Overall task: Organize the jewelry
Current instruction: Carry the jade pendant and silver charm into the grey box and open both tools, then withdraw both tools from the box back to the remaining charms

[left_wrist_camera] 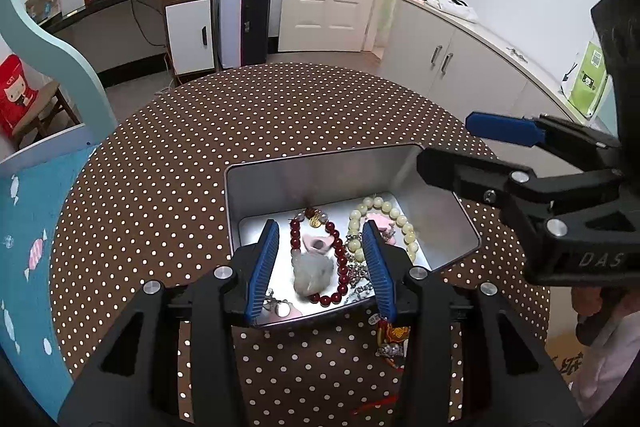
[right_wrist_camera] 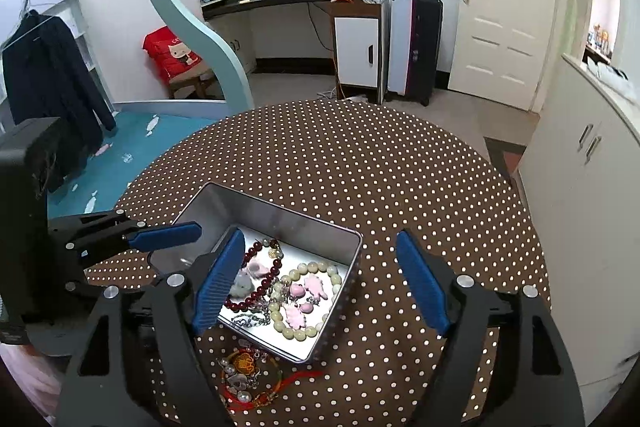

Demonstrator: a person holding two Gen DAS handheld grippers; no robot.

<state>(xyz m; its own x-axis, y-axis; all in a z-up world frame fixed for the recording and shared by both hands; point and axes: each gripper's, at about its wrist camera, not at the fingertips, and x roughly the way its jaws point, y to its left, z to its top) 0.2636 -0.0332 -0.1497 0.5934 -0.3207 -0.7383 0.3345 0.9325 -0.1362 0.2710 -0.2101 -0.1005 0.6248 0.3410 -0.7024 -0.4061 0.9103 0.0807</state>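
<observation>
1. left wrist view: the left gripper (left_wrist_camera: 322, 267) hangs over the near part of an open metal tin (left_wrist_camera: 280, 183) that stands on a brown polka-dot table (left_wrist_camera: 200, 147). its jaws are parted about halfway and grasp nothing; the blue pads (left_wrist_camera: 264, 267) frame the contents below.
2. left wrist view, contents: between the pads lie a dark red bead bracelet (left_wrist_camera: 340, 263), a grey fluffy charm (left_wrist_camera: 314, 275) and a pink pendant (left_wrist_camera: 318, 243). a pale bead bracelet (left_wrist_camera: 376, 207) lies toward the right wall of the tin, and a silver chain (left_wrist_camera: 356, 273) is tangled between the two bracelets.
3. left wrist view, outside the tin: a red and gold cord charm (left_wrist_camera: 394, 337) lies on the cloth just beside the near right corner of the tin. the right gripper (left_wrist_camera: 472, 151) reaches in from the right over the far right corner of the tin.
4. right wrist view: the right gripper (right_wrist_camera: 320, 283) is spread wide and carries nothing; its left pad overlaps the near left side of the tin (right_wrist_camera: 256, 205), its right pad is above bare cloth (right_wrist_camera: 400, 167).
5. right wrist view, contents: the pale bracelet (right_wrist_camera: 294, 333) rings several pink charms (right_wrist_camera: 316, 287); the red bracelet (right_wrist_camera: 260, 291) lies to its left. the cord charm (right_wrist_camera: 244, 363) lies on the cloth, touching the near wall of the tin. the left gripper (right_wrist_camera: 188, 247) enters from the left.
</observation>
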